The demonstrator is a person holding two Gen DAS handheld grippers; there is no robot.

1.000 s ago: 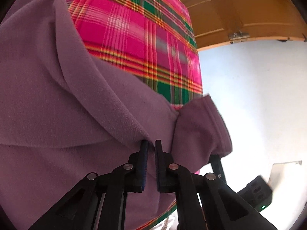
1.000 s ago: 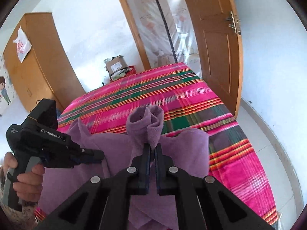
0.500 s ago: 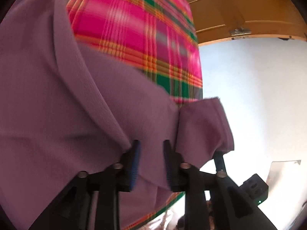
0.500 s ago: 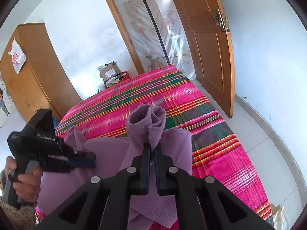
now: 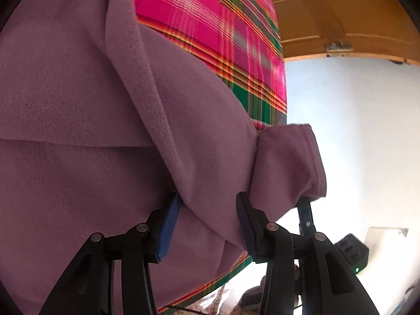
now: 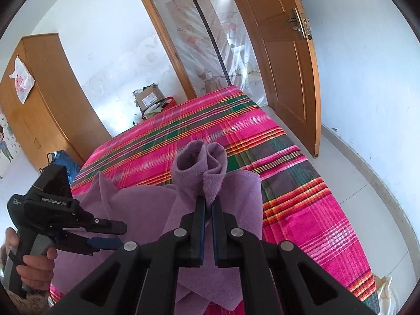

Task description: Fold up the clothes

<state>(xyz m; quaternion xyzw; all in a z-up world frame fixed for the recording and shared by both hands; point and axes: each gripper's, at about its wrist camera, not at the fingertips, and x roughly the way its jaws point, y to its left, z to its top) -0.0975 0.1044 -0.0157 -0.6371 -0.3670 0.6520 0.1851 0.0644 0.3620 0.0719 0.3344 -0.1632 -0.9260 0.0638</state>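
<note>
Showing only rightward: hand (image 6: 31,265) gripping left tongs (image 6: 115,235).

White walls (image 6: 367,65), wooden door (image 6: 283,60), wardrobe (image 6: 39,92), pale floor (image 6: 349,162).

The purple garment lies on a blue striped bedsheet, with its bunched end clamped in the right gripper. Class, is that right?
Not quite. The right wrist view shows the bedsheet is pink plaid, not blue striped. The rest holds: the purple garment lies on it, its bunched end clamped in the right gripper.
</note>
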